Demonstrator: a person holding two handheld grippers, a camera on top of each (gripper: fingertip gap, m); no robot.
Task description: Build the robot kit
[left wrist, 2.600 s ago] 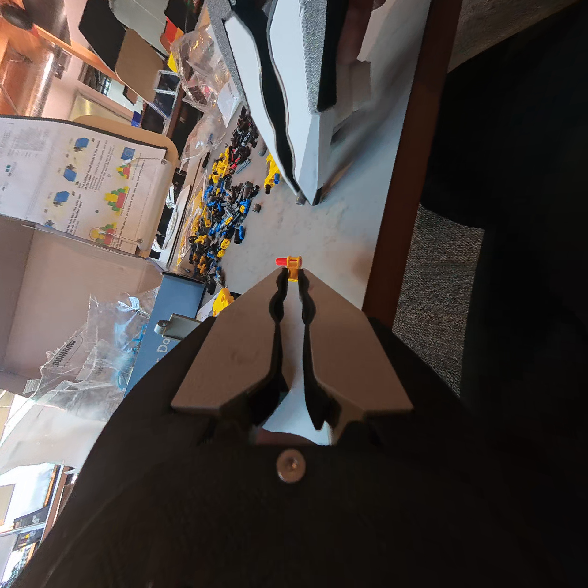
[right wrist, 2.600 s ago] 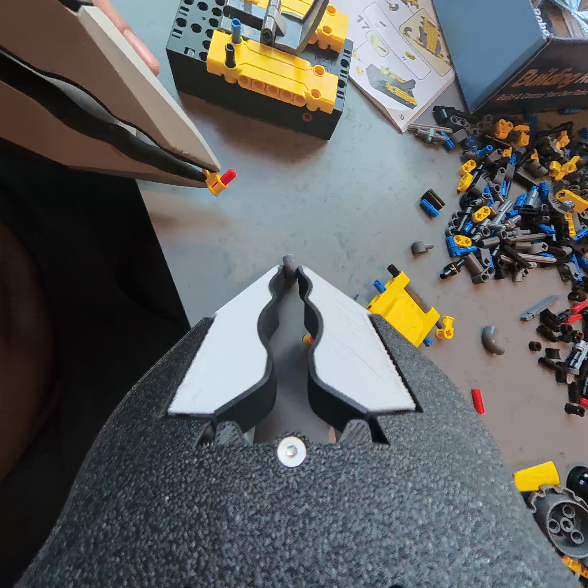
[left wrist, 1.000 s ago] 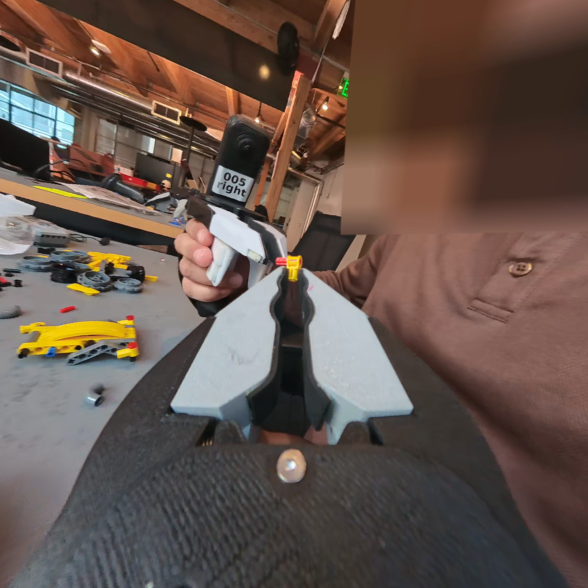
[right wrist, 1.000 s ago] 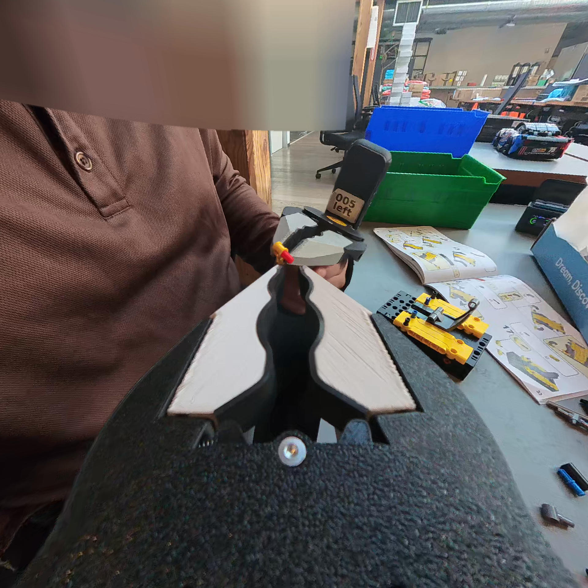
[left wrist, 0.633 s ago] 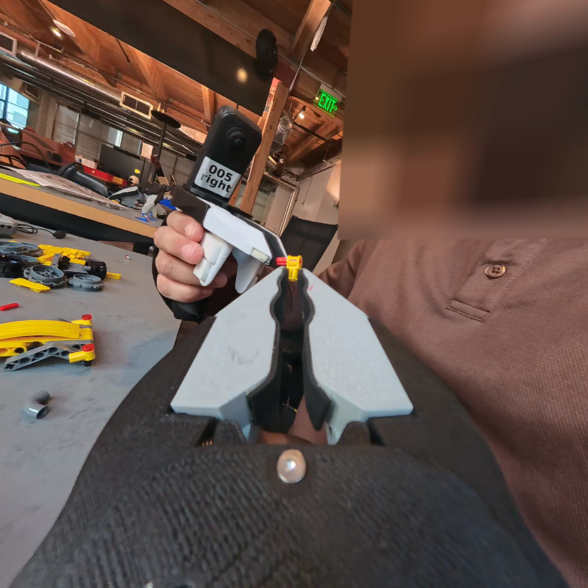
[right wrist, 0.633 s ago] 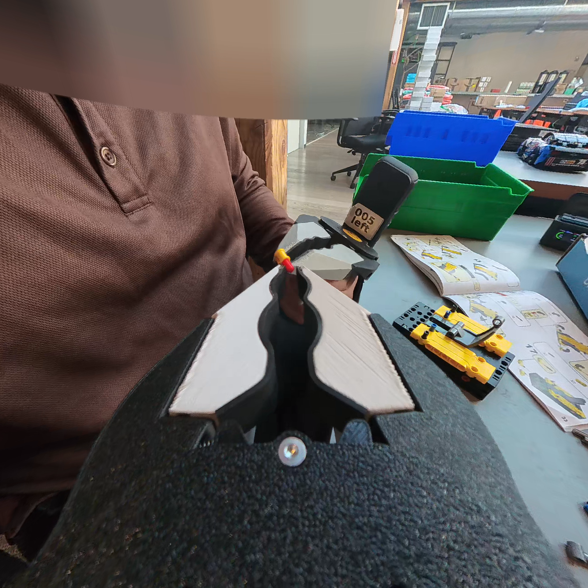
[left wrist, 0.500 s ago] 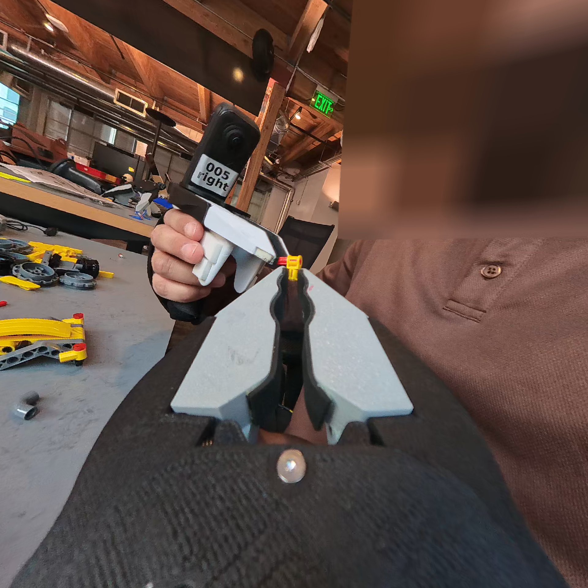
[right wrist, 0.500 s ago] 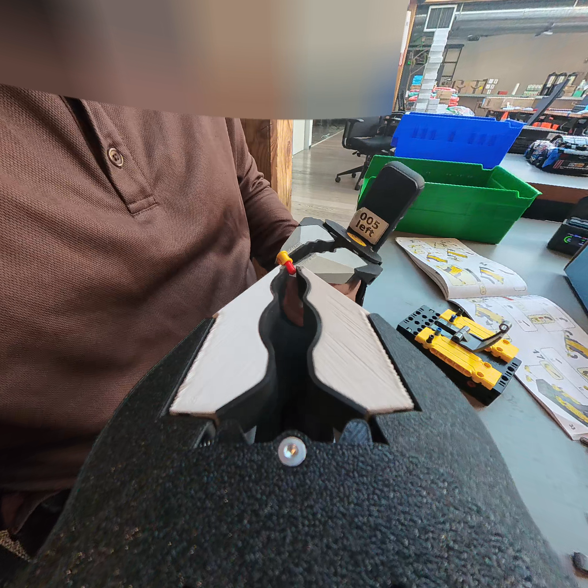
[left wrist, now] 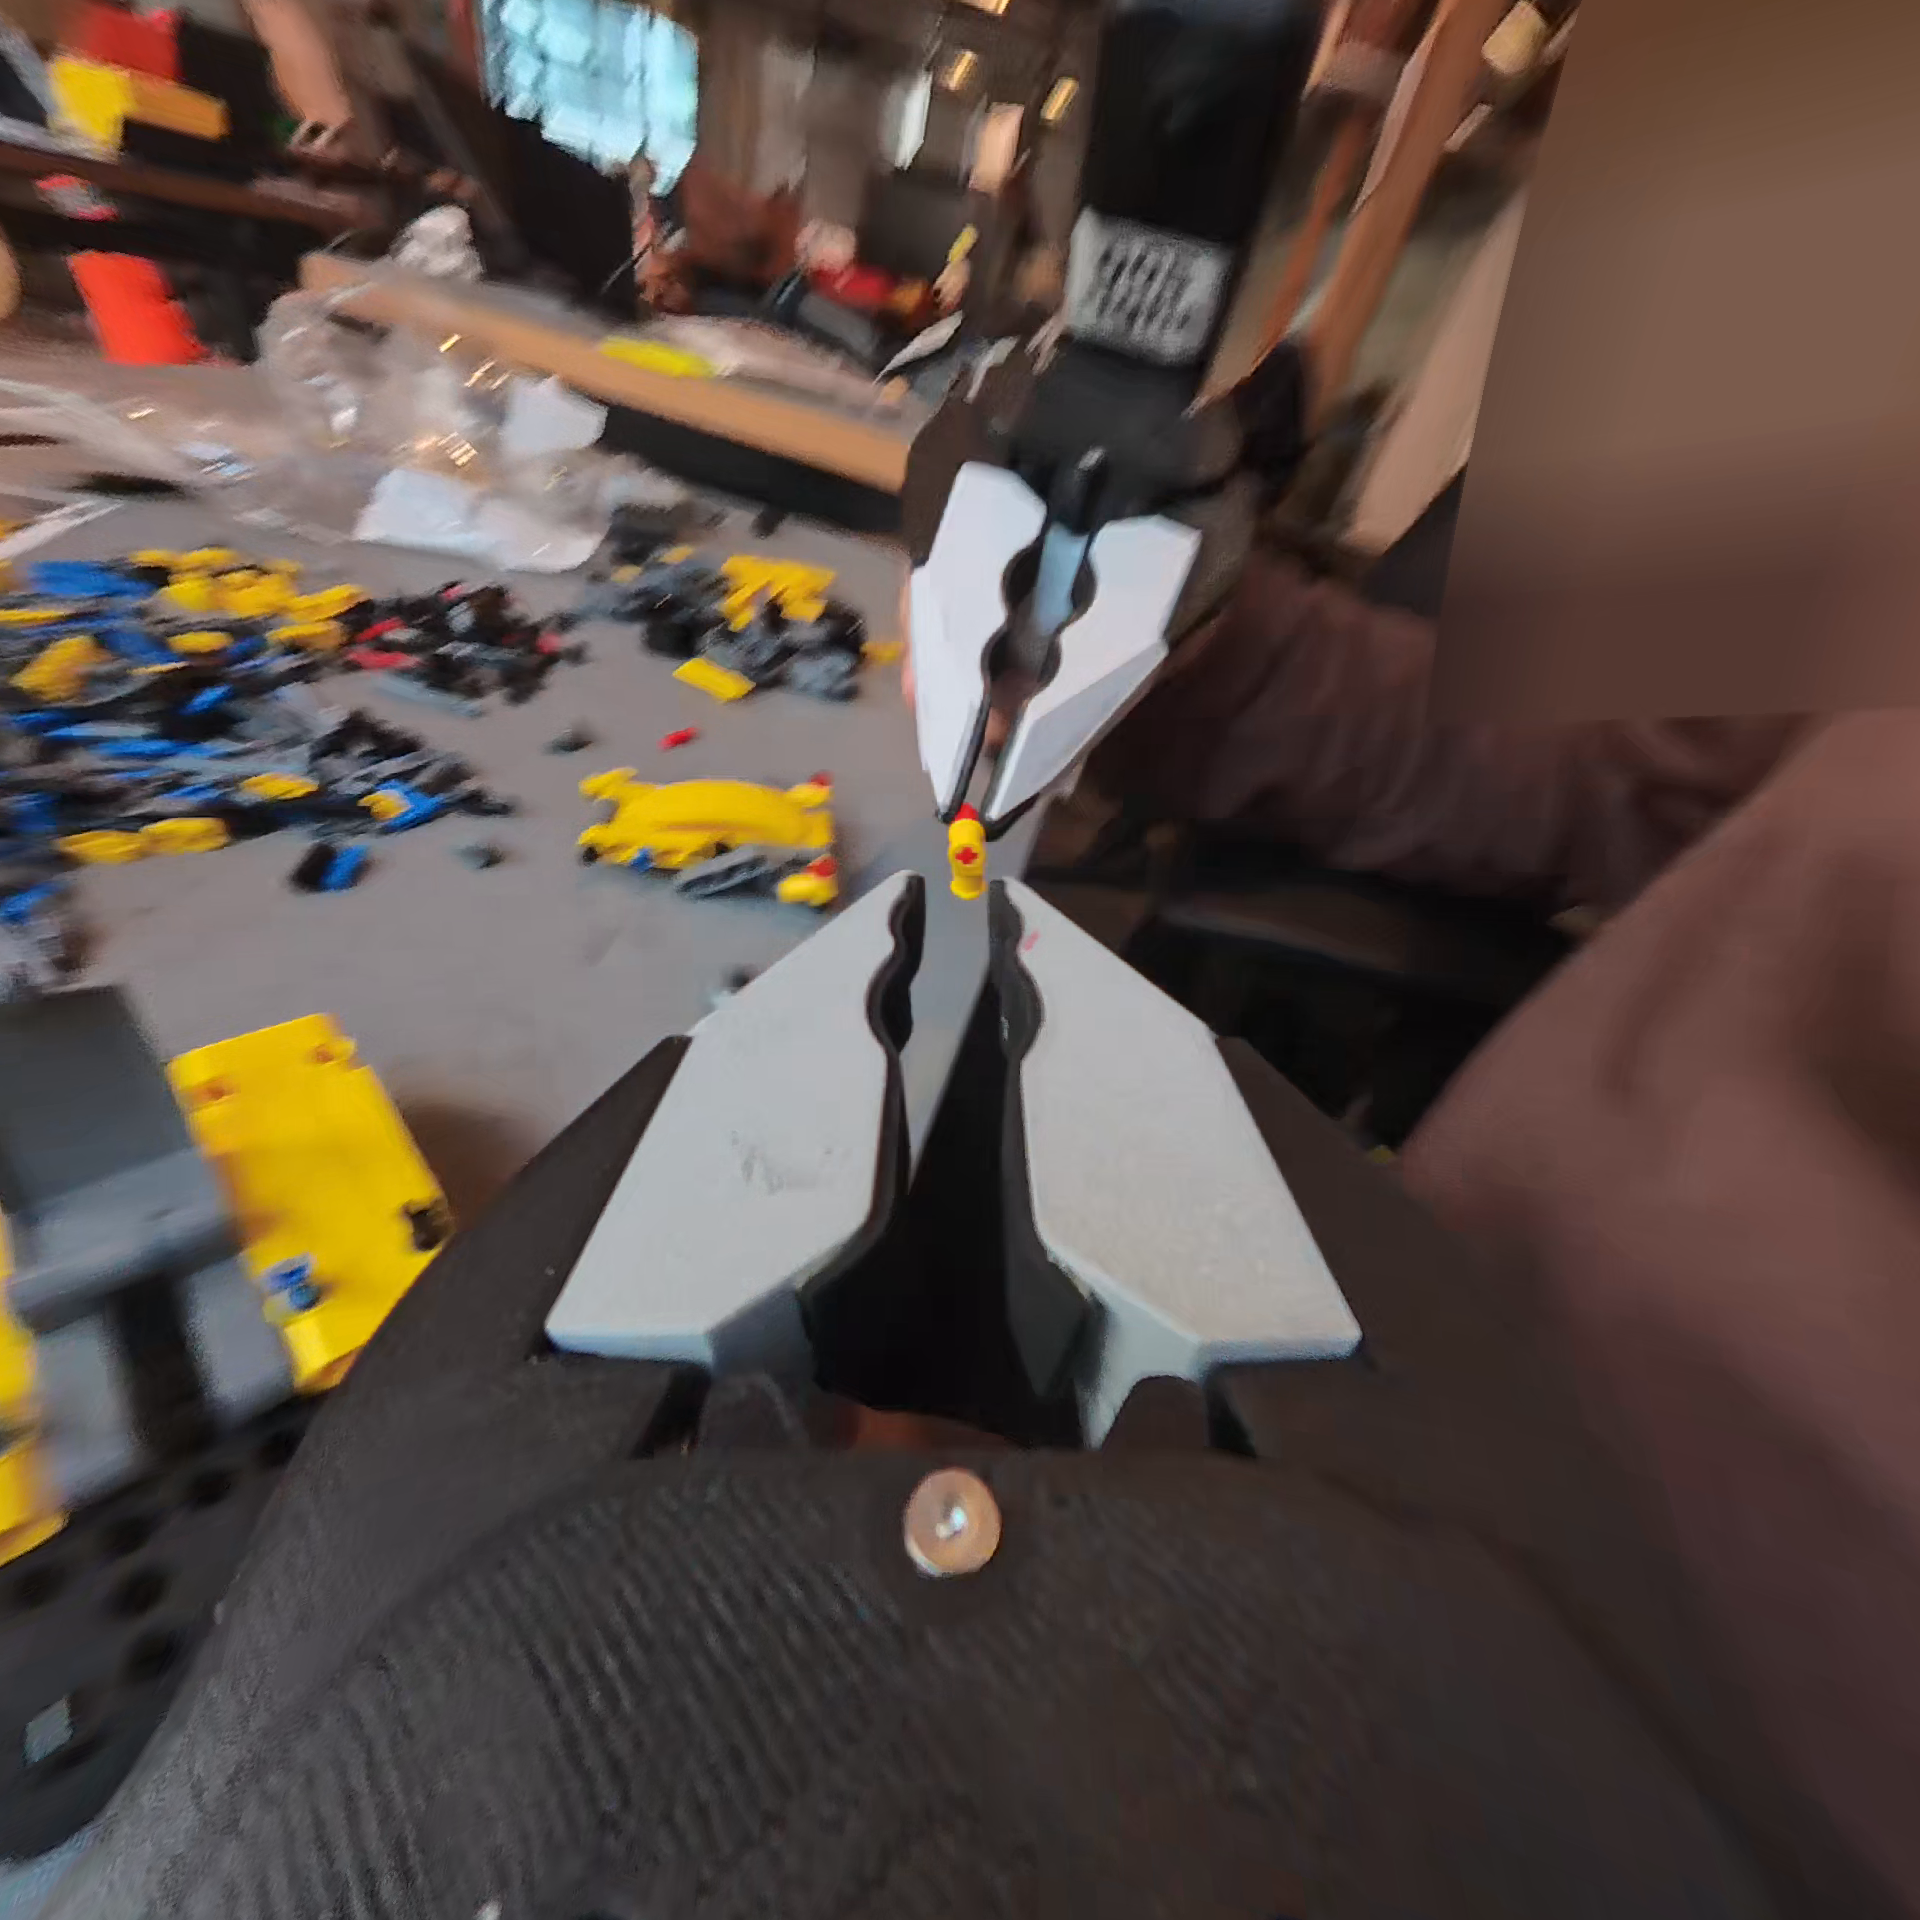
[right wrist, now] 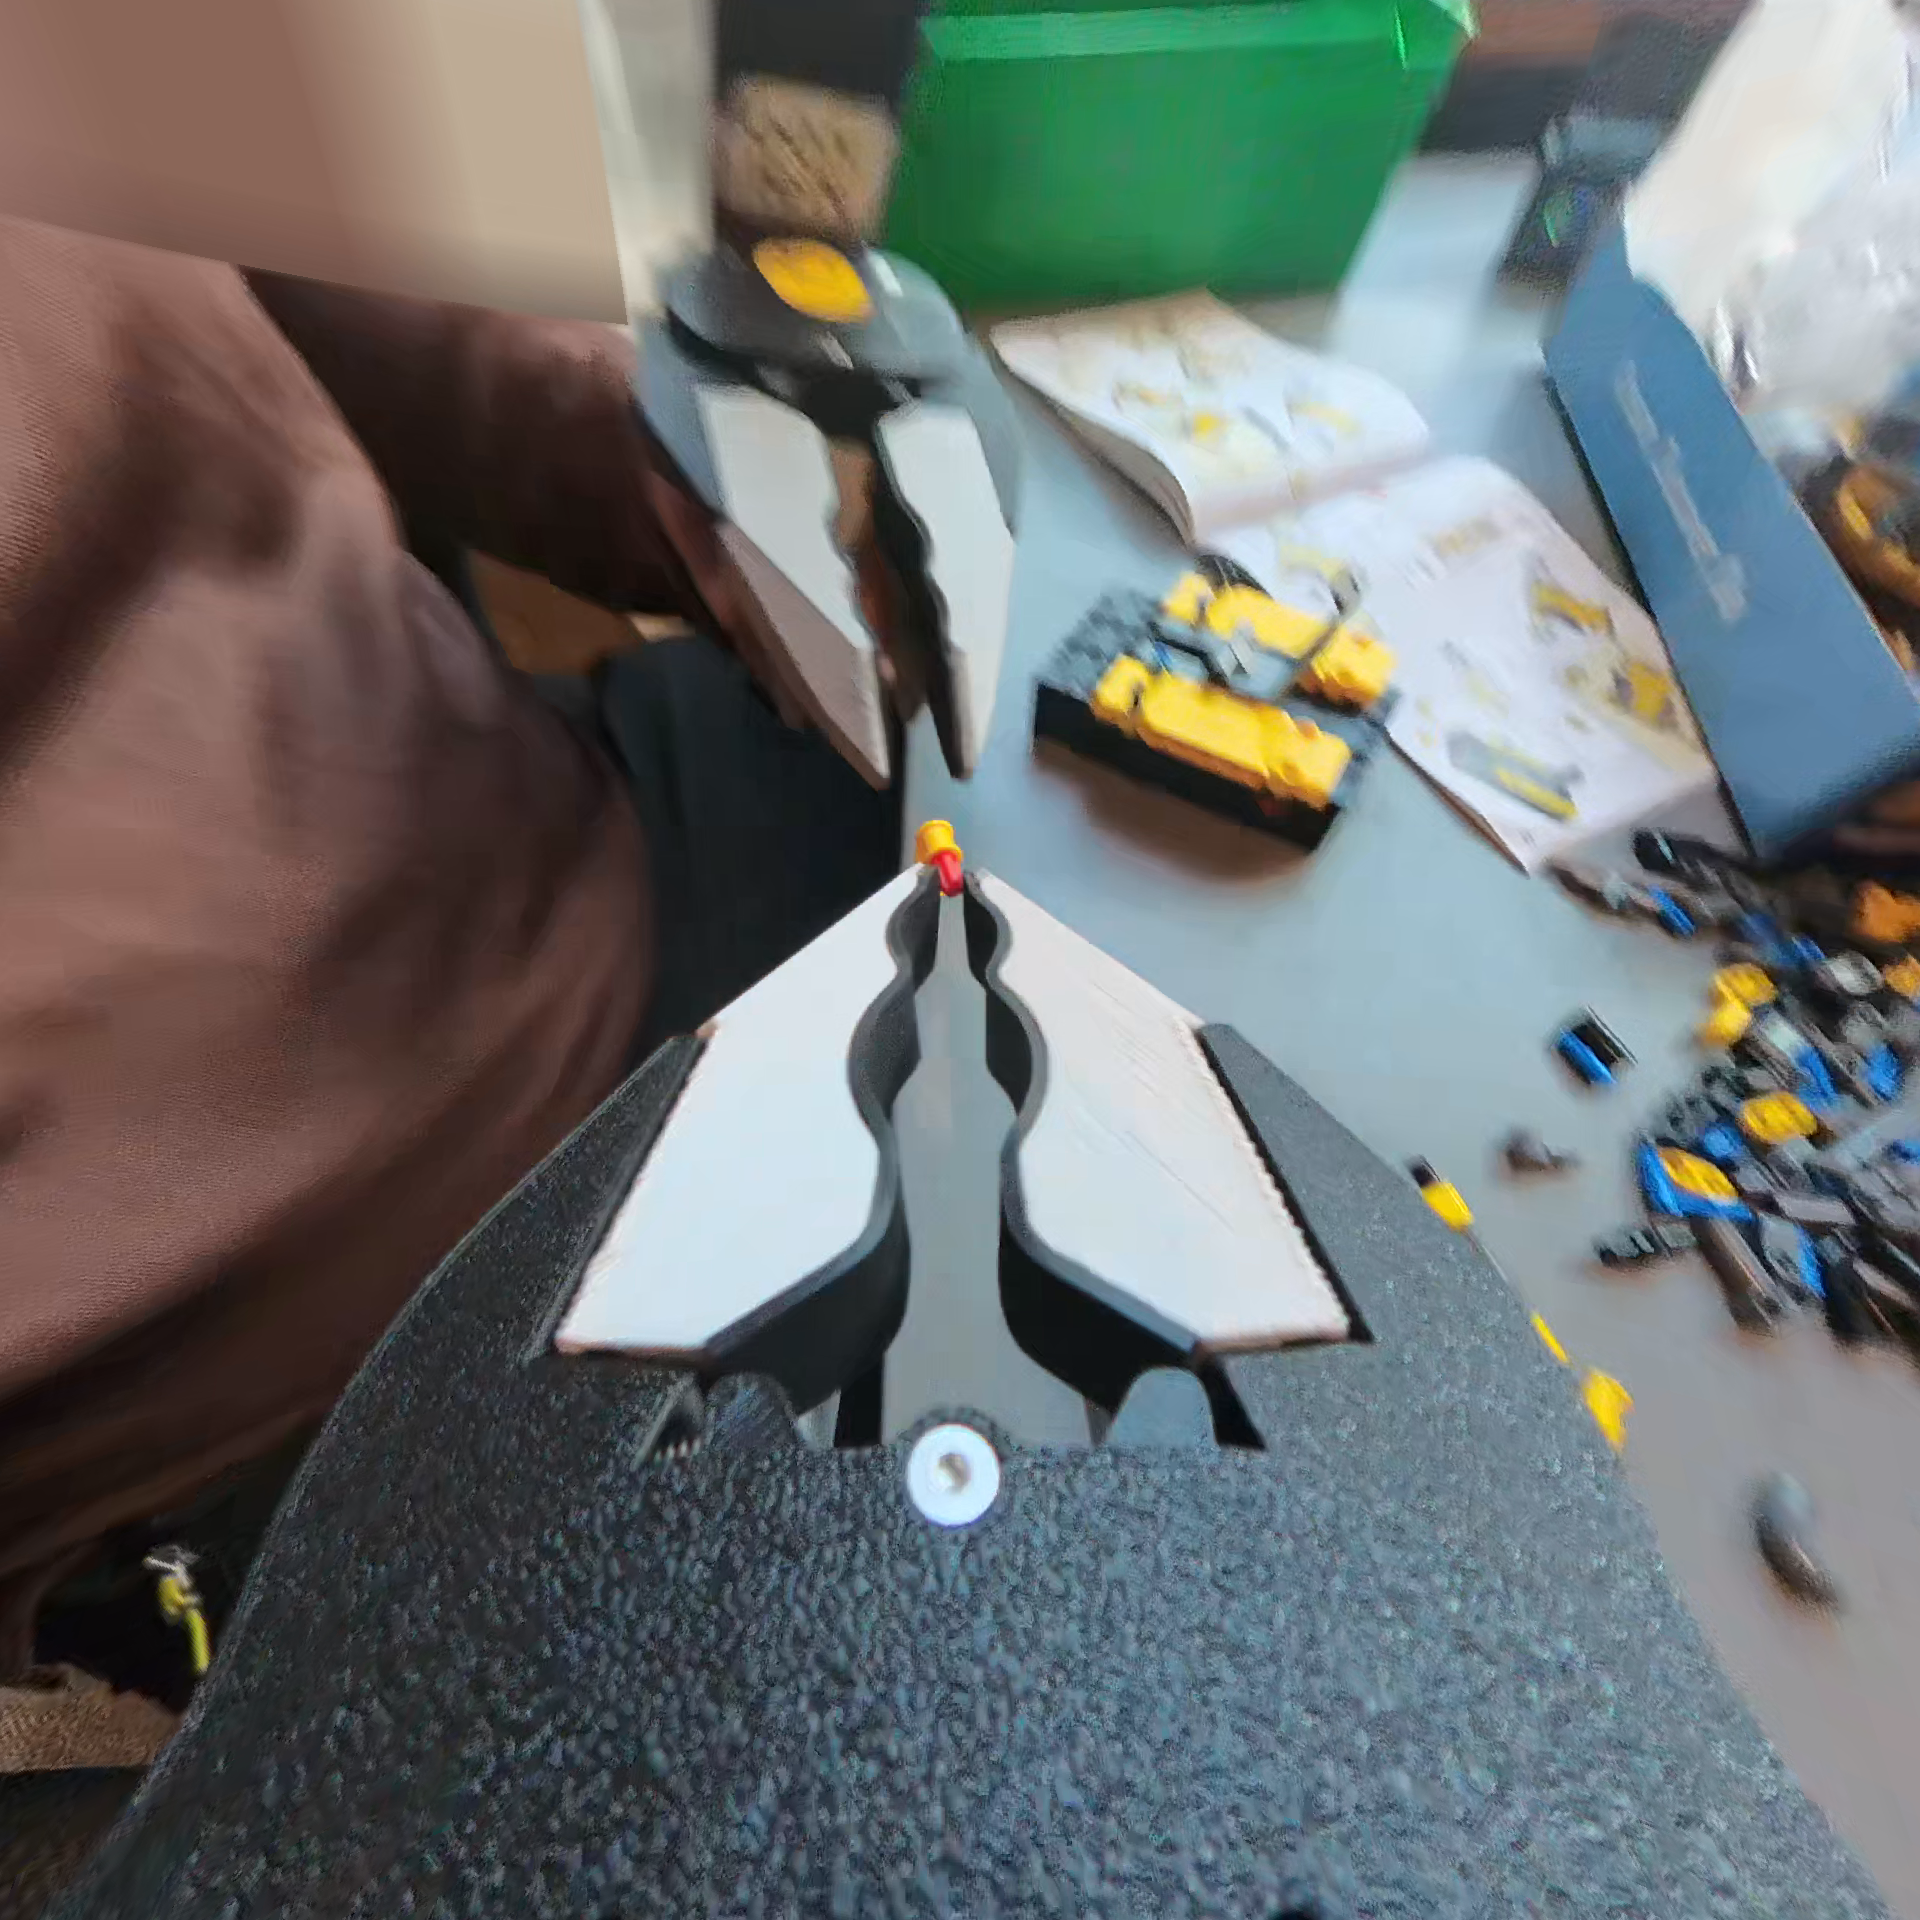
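Observation:
A small yellow connector with a red pin [left wrist: 966, 868] hangs between the two grippers above the table's near edge. My right gripper [right wrist: 943, 883] is shut on the red pin end, and the yellow end [right wrist: 935, 840] sticks out past its tips. In the left wrist view the right gripper [left wrist: 971, 816] points down at me and pinches the piece. My left gripper [left wrist: 956, 891] is open, its tips just below the piece and not gripping it. In the right wrist view the left gripper [right wrist: 925, 764] shows with its fingers apart. Both views are motion-blurred.
A black and yellow part-built model [right wrist: 1216, 717] sits on the grey table [right wrist: 1299, 987] by an open instruction booklet [right wrist: 1351, 499], a blue box [right wrist: 1745, 582] and a green bin [right wrist: 1143, 135]. Loose pieces [left wrist: 208, 707] and a yellow assembly [left wrist: 717, 821] lie nearby. A brown-shirted person [right wrist: 260, 831] is close. Both grippers' tips are close together, under 4 cm apart.
The left gripper, which held the connector, has opened and let it go. The right gripper has shut on its red pin. Both views have swung down toward the table.

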